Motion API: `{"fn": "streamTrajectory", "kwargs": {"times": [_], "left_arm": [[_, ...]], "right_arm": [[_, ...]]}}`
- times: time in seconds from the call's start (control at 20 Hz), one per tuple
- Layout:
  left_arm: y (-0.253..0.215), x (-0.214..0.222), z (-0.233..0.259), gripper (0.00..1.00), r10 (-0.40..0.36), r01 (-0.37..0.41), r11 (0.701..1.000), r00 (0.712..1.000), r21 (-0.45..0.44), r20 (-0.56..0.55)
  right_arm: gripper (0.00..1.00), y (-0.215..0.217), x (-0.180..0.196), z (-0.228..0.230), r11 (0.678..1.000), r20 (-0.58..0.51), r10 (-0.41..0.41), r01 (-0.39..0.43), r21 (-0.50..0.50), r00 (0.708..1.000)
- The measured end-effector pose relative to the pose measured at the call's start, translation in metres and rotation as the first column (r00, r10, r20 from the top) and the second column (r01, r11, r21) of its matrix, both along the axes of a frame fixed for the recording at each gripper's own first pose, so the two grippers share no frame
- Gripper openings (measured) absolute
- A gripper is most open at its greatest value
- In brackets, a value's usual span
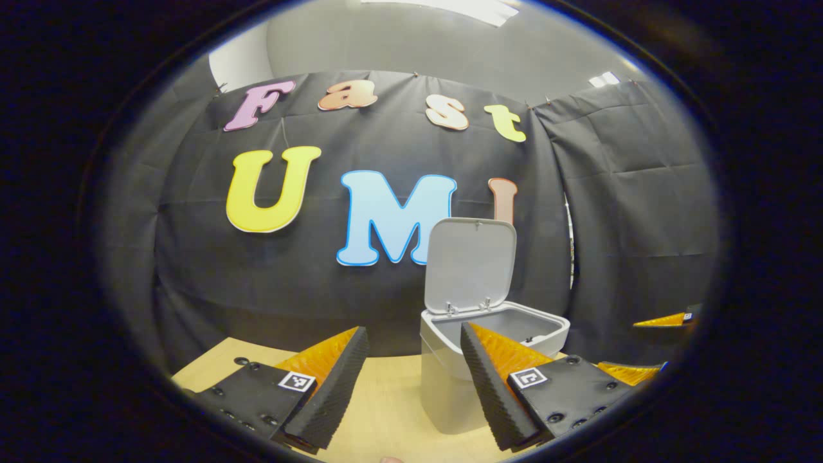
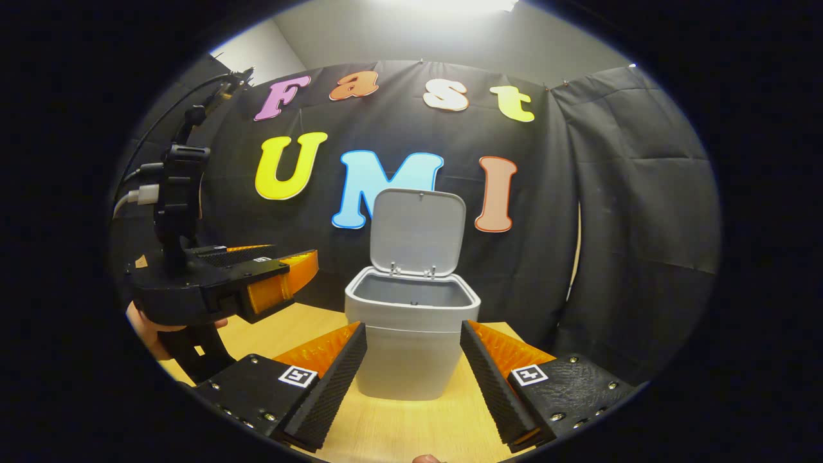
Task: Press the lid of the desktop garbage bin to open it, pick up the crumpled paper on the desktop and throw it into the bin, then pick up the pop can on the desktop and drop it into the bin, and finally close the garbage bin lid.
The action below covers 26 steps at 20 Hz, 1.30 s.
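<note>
Black cloth wall (image 2: 611, 212), wooden table (image 2: 398, 431)

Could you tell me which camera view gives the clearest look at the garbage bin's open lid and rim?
The right gripper view: the garbage bin stands centred, lid and rim unobstructed. In the left gripper view, a finger overlaps its front.

This is a staged recording booth, not a lived-in room. Black cloth (image 2: 611, 193) hangs pinned as walls on the far and right sides, with plain grey wall and a ceiling light (image 1: 469, 8) above it. A bare pale wooden tabletop (image 2: 398, 431) carries a lone small grey bin (image 2: 411, 334), lid raised, near its far edge.
</note>
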<state>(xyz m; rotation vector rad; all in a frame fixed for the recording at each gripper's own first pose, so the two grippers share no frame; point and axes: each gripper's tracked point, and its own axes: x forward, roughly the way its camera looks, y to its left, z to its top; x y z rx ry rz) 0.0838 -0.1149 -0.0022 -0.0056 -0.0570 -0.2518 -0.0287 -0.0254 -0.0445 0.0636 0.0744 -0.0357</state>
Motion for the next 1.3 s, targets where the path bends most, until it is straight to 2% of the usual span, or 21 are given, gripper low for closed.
{"fn": "streamTrajectory", "kwargs": {"times": [0.45,0.85,1.05,1.3], "left_arm": [[0.057,-0.034,-0.019,0.94,0.093,-0.093,0.996,0.994,0.004,-0.054],[0.087,-0.055,-0.025,0.96,0.15,-0.152,0.988,0.986,-0.012,-0.078],[0.092,-0.059,-0.033,0.96,0.149,-0.153,0.987,0.984,-0.042,-0.094],[0.097,-0.061,-0.025,0.96,0.169,-0.171,0.985,0.983,-0.017,-0.064]], "right_arm": [[0.94,0.054,0.006,-0.019,0.986,-0.068,0.164,-0.162,0.039,0.984],[0.94,0.083,0.005,-0.038,0.966,-0.143,0.257,-0.252,0.053,0.956],[0.94,0.096,0.004,-0.045,0.956,-0.167,0.293,-0.284,0.076,0.941],[0.94,0.11,0.003,-0.055,0.942,-0.203,0.335,-0.325,0.081,0.92]]}}
